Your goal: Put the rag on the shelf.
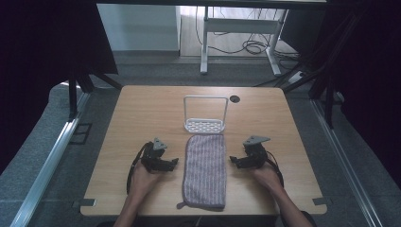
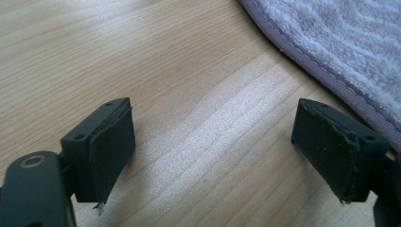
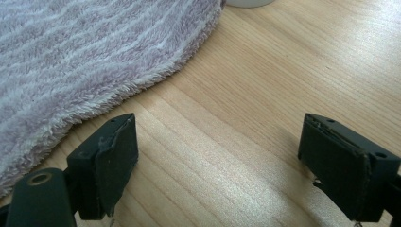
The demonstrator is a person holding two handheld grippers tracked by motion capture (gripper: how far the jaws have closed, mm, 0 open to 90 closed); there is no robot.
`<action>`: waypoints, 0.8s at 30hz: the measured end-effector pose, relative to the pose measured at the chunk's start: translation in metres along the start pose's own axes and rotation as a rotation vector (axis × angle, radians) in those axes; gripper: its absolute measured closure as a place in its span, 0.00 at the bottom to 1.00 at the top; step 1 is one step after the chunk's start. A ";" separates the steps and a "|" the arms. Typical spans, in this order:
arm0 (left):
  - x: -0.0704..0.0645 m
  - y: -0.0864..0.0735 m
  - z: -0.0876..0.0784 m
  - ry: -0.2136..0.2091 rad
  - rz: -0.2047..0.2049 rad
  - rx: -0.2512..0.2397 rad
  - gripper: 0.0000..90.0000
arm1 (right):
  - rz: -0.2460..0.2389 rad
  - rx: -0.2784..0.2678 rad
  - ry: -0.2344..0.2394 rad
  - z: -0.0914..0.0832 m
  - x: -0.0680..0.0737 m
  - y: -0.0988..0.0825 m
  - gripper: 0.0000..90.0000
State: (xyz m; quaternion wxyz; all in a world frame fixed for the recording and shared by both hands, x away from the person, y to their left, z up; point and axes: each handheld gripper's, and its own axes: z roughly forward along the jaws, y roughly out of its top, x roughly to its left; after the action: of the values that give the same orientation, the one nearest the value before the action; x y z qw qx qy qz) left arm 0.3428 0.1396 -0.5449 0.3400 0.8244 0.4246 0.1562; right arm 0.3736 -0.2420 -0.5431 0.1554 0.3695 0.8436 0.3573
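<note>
Fluffy cloth towel (image 1: 204,170), matt wooden table (image 1: 142,113)

Lab, black curtains (image 1: 38,42), floor cables (image 1: 250,46)

Folded striped towel (image 1: 204,170) lies lengthwise on the wooden table (image 1: 142,113) between left gripper (image 1: 173,163) and right gripper (image 1: 232,161), both pointing inward at it, with a white wire-framed rack (image 1: 204,124) just beyond the towel's far end.
</note>
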 end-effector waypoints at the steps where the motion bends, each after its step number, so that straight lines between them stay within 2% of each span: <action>1: 0.000 0.000 0.000 0.000 0.000 0.000 0.16 | 0.000 0.000 0.000 0.000 0.000 0.000 0.15; 24: 0.000 0.000 0.000 0.001 -0.003 -0.001 0.16 | 0.008 0.007 -0.006 0.002 0.001 0.003 0.15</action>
State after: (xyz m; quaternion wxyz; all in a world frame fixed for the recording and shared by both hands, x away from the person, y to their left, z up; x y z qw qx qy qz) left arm 0.3428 0.1398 -0.5449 0.3407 0.8235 0.4257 0.1563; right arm 0.3757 -0.2386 -0.5423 0.1552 0.3745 0.8428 0.3539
